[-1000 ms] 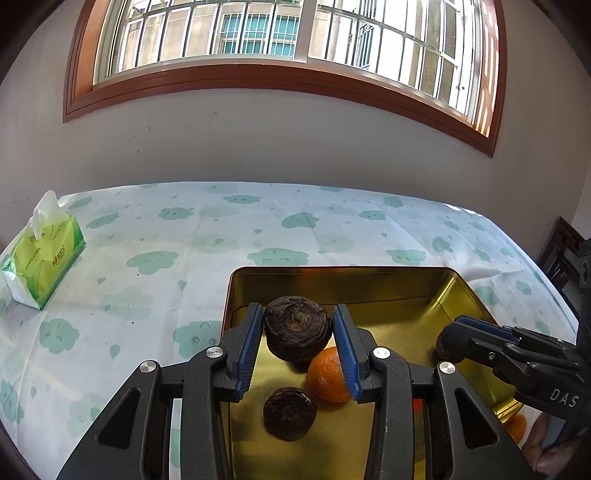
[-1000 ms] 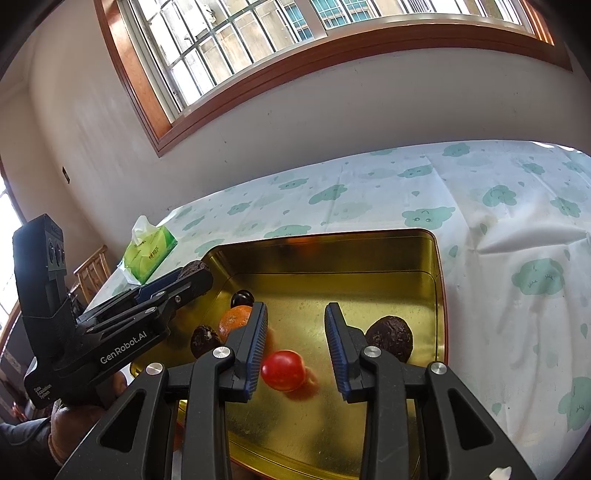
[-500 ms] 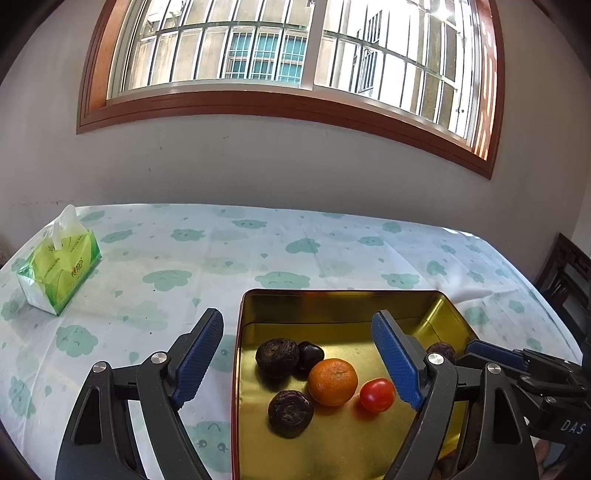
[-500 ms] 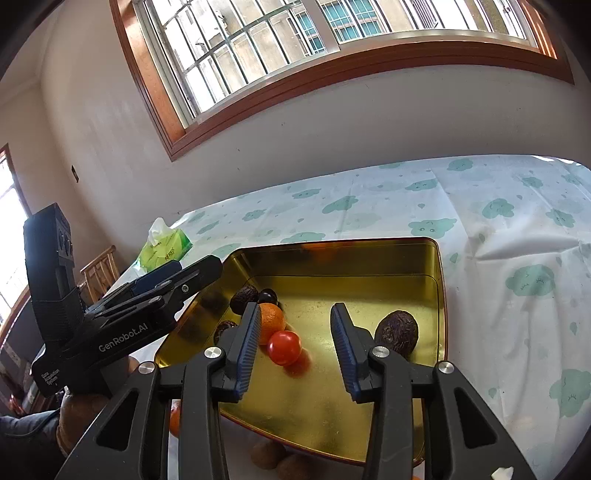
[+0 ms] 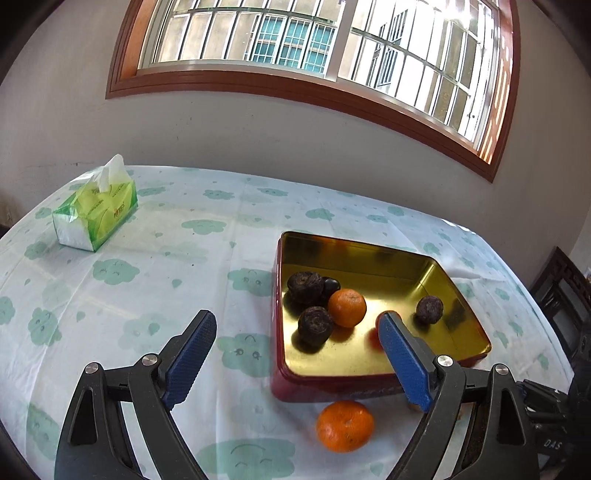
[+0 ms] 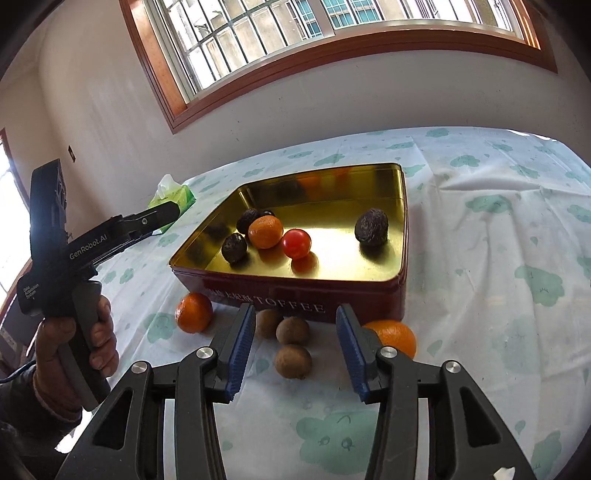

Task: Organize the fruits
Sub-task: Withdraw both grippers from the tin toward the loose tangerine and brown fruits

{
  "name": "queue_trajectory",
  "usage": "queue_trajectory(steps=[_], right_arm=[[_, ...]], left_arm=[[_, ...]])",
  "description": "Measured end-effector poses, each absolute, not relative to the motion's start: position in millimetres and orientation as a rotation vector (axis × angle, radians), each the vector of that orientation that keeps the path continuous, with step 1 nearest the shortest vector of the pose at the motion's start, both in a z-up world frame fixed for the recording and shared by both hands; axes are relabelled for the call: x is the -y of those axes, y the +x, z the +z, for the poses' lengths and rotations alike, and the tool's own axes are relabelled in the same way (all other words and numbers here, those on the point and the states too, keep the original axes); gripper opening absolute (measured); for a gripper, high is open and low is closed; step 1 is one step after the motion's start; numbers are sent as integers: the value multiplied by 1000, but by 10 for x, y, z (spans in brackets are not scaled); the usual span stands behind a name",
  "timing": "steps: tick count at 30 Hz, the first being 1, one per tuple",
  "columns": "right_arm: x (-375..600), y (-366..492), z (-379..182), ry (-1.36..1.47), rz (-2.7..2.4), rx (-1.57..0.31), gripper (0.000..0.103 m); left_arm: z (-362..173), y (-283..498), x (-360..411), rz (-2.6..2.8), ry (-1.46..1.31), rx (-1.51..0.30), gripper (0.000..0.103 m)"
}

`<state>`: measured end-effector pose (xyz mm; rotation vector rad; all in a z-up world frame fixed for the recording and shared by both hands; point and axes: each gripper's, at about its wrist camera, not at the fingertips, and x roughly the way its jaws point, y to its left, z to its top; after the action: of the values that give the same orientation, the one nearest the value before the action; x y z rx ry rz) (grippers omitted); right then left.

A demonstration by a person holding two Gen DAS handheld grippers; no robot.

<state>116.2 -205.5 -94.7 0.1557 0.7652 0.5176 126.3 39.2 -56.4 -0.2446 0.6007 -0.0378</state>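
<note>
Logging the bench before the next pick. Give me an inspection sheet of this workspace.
Surface: table under cloud-print cloth.
Job's things: toffee tin holds an orange, a cherry tomato, four dark fruits; outside it two oranges, three brown fruits.
Clutter: tissue pack.
Grippers: left gripper and right gripper both empty, jaws opening.
Cables: thin lead near the person's hand.
Surroundings: wall, barred window.

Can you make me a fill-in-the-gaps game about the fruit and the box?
1. The red tomato lies inside the ___ tin.
2. The number of oranges in the tin is ___.
3. Three small brown fruits lie on the ___, outside the tin.
4. The tissue pack is coloured ___.

Missing words: gold; one; tablecloth; green
</note>
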Motion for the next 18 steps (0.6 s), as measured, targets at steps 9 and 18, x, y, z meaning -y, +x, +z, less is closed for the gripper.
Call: queue_trajectory(steps=[9,18], right_arm=[[1894,1047,-1032,45,517,-804,43],[1735,1318,-1196,-2,482,-899,24]], left_arm=[[-930,905,-564,-123,-370,-675,89],[-859,874,-175,-144,-143,-643,90]])
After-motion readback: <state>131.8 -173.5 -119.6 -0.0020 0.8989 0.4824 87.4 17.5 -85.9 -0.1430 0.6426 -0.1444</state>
